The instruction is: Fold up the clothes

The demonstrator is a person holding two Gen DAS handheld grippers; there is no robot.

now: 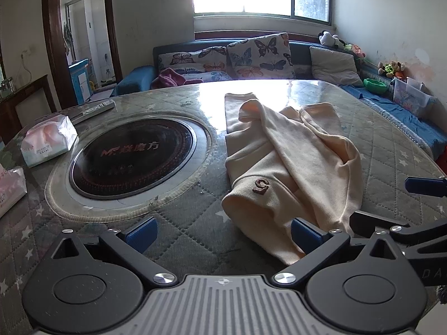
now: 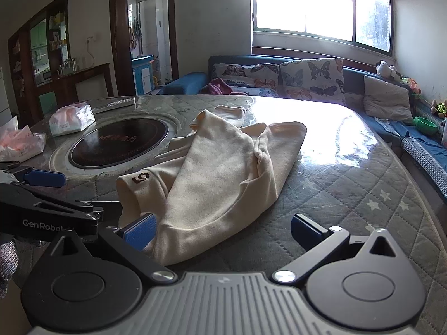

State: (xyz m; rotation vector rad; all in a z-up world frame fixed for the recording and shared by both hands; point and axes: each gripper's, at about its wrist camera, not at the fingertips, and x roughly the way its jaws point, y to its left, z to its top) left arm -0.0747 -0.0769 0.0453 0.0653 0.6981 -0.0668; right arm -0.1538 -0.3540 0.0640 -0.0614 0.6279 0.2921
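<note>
Right wrist: cream garment [image 2: 218,173] just ahead of spread hand-held gripper [image 2: 223,230].

Surface [image 2: 349,184] right of the garment [image 2: 223,167] lies open. Left side obstructed: inset cooktop [image 1: 131,153], tissue packs [image 1: 47,142], remote [image 1: 97,107] at far edge.

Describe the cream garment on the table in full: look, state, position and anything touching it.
The cream garment is soft, matte knit-looking fabric, lying crumpled and partly folded over itself on the quilted table cover, right of the round black cooktop. A brown embroidered mark sits on a cuff-like near end. Both grippers' jaws are open; the left gripper and right gripper each have one blue pad at its near hem, contact unclear.
</note>
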